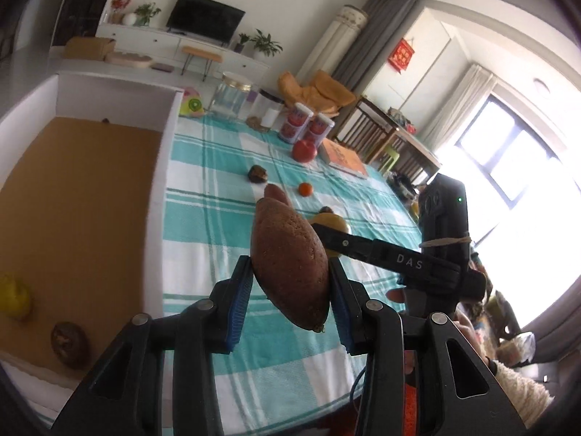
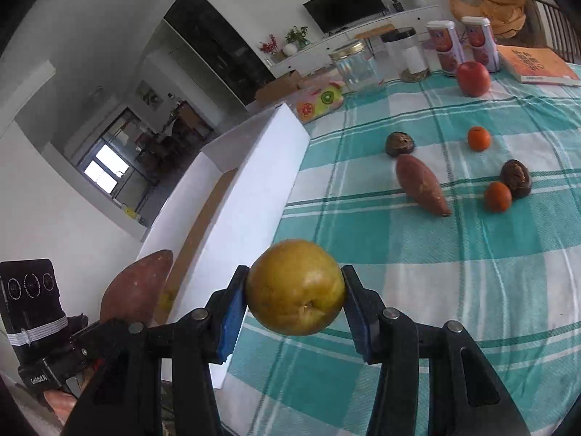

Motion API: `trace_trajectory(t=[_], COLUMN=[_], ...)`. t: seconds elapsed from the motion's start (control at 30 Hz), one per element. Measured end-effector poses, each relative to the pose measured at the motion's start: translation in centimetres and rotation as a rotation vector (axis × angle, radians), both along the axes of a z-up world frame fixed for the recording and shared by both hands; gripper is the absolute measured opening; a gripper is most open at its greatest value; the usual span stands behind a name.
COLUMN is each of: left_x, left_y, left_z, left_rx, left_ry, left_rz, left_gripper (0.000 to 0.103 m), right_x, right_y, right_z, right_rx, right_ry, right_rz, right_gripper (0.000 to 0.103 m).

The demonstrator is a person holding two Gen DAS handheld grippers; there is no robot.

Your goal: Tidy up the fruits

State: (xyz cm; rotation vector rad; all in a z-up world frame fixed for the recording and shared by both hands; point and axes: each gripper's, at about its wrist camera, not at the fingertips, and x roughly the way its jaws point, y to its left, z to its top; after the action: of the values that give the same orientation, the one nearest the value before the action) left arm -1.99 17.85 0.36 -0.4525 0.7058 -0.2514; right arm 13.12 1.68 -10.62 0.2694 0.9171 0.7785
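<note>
My left gripper (image 1: 290, 279) is shut on a brown sweet potato (image 1: 288, 265) and holds it above the checked tablecloth, just right of the white box (image 1: 159, 181). The box holds a yellow pear (image 1: 14, 298) and a dark brown fruit (image 1: 69, 343). My right gripper (image 2: 295, 292) is shut on a yellow-green pear (image 2: 295, 287), held above the cloth beside the box's wall (image 2: 254, 196). On the cloth lie a second sweet potato (image 2: 421, 185), two dark fruits (image 2: 399, 144) (image 2: 515, 177), two small oranges (image 2: 478, 138) (image 2: 498, 196) and a red apple (image 2: 472, 78).
At the table's far edge stand a glass jar (image 2: 357, 67), a black-lidded jar (image 2: 406, 54), two red-and-white cans (image 2: 445, 51), an orange book (image 2: 537, 65) and a fruit-print pouch (image 2: 319, 101). Chairs (image 1: 377, 134) stand beyond the table.
</note>
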Motion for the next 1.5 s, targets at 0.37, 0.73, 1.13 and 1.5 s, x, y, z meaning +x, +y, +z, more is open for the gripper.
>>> trace_trajectory(t=[0.37,0.73,1.13,1.5], left_x=[2.0,1.8,6.8,8.9], left_y=[10.7,6.5,-9.9,-13.4], left_z=[-5.7,-3.6,-8.5,-12.9], left_rx=[0.292,0.361,0.395,0.547], left_ry=[0.275,0.151,0.143,0.164], left_rz=[0.356,0.379,0.000,0.028], left_gripper=[0.043,0.080,0.087,0.087], right_x=[-6.5,-4.2,-2.4,-2.1], right_y=[18.7,11.5,-12.2,-14.7], right_z=[1.0,2.5,-8.8,-8.8], right_rx=[-0.227,-0.166,-0.432,-0.388], right_ry=[-0.164,-0.230,-0.146,-0.122], right_rz=[0.366,0.199,-0.420,-0.551], right_gripper=[0.050,0.075,0.085,0.085])
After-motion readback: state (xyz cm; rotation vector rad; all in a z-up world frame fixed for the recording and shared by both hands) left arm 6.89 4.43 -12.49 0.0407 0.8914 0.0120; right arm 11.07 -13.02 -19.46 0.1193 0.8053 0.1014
